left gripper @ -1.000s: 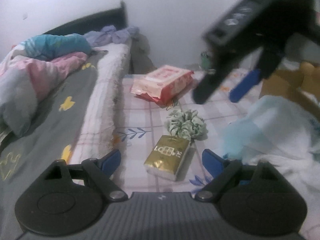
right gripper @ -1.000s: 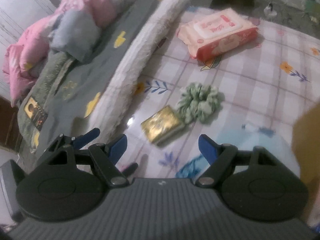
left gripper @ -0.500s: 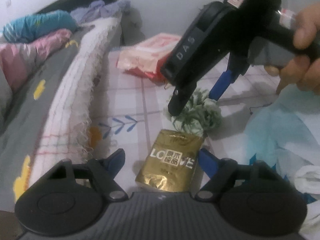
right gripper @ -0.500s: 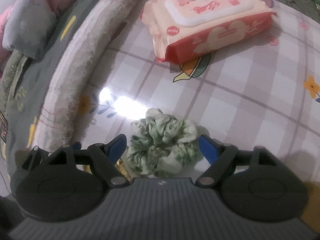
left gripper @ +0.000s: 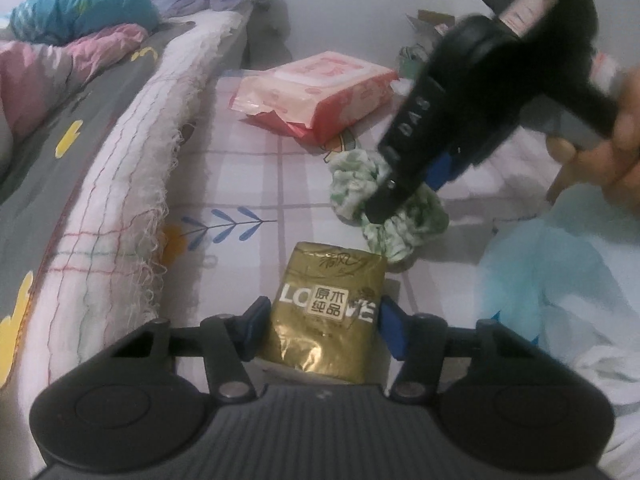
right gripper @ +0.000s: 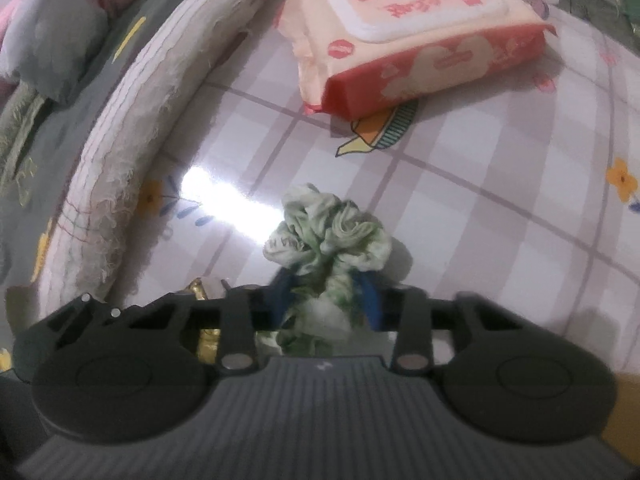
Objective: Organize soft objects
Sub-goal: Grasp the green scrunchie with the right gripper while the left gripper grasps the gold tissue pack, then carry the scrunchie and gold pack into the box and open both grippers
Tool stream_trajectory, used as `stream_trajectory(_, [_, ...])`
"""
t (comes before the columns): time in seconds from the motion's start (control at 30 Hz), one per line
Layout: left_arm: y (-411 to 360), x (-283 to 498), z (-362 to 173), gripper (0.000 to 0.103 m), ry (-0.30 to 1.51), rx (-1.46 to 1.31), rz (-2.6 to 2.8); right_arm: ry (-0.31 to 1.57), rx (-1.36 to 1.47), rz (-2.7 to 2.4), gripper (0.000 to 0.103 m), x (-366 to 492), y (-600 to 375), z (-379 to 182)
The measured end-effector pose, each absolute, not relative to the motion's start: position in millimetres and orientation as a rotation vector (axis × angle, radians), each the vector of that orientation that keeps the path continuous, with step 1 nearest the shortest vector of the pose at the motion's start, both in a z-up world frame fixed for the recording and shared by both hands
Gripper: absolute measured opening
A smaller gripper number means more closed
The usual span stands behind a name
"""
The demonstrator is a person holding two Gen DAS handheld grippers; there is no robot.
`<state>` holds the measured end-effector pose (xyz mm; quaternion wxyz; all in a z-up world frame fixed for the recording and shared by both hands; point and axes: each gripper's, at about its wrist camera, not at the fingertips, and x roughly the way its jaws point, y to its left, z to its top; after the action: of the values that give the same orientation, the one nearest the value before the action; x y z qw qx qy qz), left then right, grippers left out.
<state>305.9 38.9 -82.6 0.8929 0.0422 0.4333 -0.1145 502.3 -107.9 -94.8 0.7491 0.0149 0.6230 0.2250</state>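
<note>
A gold tissue pack (left gripper: pixel 326 316) lies on the checked sheet (left gripper: pixel 248 184). My left gripper (left gripper: pixel 322 320) has closed on it, a blue pad against each side. A green scrunchie (left gripper: pixel 380 216) lies just beyond the pack. My right gripper (right gripper: pixel 326 294) is shut on the scrunchie (right gripper: pixel 328 236), which bunches up between its blue fingers. In the left wrist view the right gripper (left gripper: pixel 404 192) comes down from the upper right onto the scrunchie. A pink wet-wipes pack (left gripper: pixel 316 96) lies farther back; it also shows in the right wrist view (right gripper: pixel 412 32).
A frayed white blanket edge (left gripper: pixel 132 208) and a grey quilt (left gripper: pixel 52 128) run along the left. Pink and blue bedding (left gripper: pixel 72 40) is piled at the far left. A light blue cloth (left gripper: pixel 560 280) lies at the right. The wall is behind.
Both grippers moved down and forward and closed: the left onto the gold tissue pack, the right onto the green scrunchie, which is now squeezed and bunched.
</note>
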Motion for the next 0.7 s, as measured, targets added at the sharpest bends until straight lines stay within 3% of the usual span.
stream_trajectory(0.13, [42.2,296.1,-66.8,0.057,0.868,0.068,-0.225,1.367,0.142,0.507,0.019,499.7,-121.1,-89.5])
stream_trajectory(0.4, [44.4,252.8,-15.5,0.057,0.783,0.001,-0.258,1.232,0.266,0.538,0.018,457.6,-164.7,-24.0])
stream_trajectory(0.7, [18.5,195.4,38.4,0.057,0.667,-0.047,-0.396,1.027,0.404,0.44,0.018,329.7,-301.7,68.9])
